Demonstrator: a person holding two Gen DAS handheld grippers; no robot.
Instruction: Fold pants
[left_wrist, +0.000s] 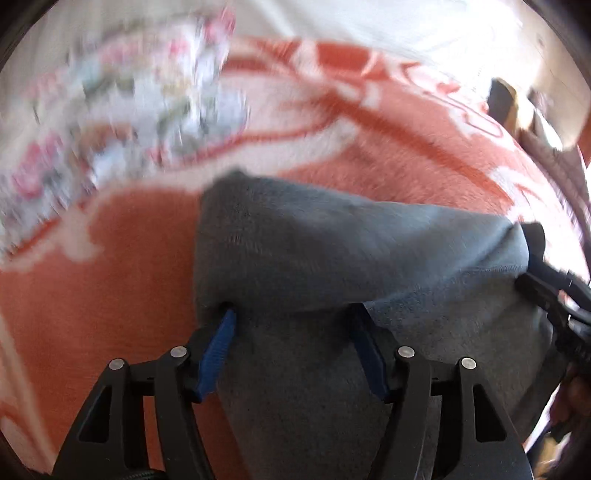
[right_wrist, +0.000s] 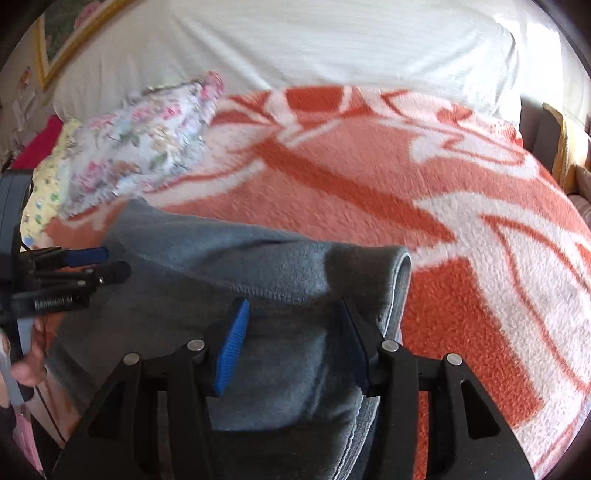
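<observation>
Bed (right_wrist: 295, 40): white sheet at the far side, the surface for the whole job. Blanket (right_wrist: 461, 229): orange and white, fleecy, spread over the bed and lying under everything else. Pants (right_wrist: 258, 258): grey, soft and thick, lying on the blanket close in front of both cameras, with a doubled layer turned over along the far edge and a rounded fold at the right-hand end. Floral cloth (right_wrist: 147, 144): a bundle resting on the blanket beyond the pants toward the left, apart from them; blurred in the left wrist view. Left gripper (left_wrist: 291, 325): blue-padded jaws spread wide, one on each side of a hump of grey cloth, the left pad pushed into a crease; the pads look to be apart and not pinching, though blur makes the contact hard to read. Right gripper (right_wrist: 293, 314): jaws likewise spread, the folded edge of the pants lying between them and nothing pinched. Step in hand, as judged: taking hold of the near fold at two points to carry it over. To do it well, each gripper should close on both layers together, well in from the edge so the thick cloth does not slip out, and the two should take hold level with each other, lift only a little, and move at one pace so the new fold lands square on the blanket with no twist between them.
</observation>
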